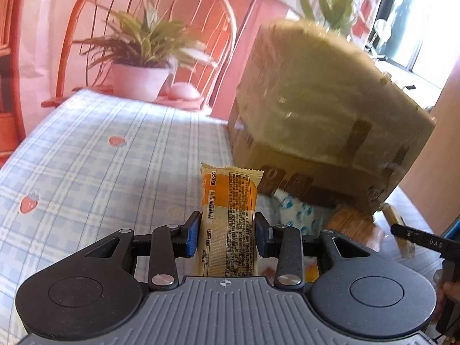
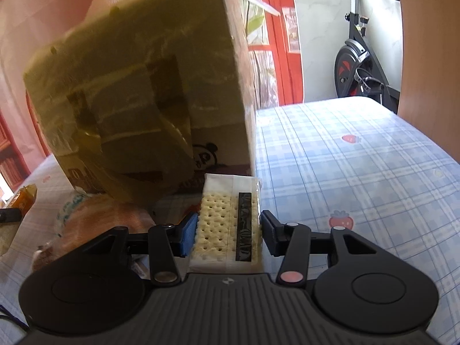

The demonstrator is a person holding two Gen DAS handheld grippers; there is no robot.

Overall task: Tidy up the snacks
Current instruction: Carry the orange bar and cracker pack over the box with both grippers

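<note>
My left gripper (image 1: 226, 231) is shut on an orange-and-yellow snack bar packet (image 1: 230, 215), held lengthwise above the checked tablecloth. My right gripper (image 2: 229, 234) is shut on a clear packet of white crackers (image 2: 227, 224). A cardboard box (image 1: 322, 106) stands on the table to the right in the left wrist view and ahead to the left in the right wrist view (image 2: 138, 95). Loose snack packets lie at its foot: a blue-and-white one (image 1: 299, 212) and a brown one (image 1: 353, 224). The right gripper's finger (image 1: 414, 235) shows at the right edge of the left wrist view.
The table has a blue plaid cloth with strawberries (image 1: 95, 161). A potted plant (image 1: 141, 66) sits on a red chair (image 1: 86, 14) behind it. An exercise bike (image 2: 359, 57) stands beyond the table. An orange packet (image 2: 26, 198) lies at the left edge of the right wrist view.
</note>
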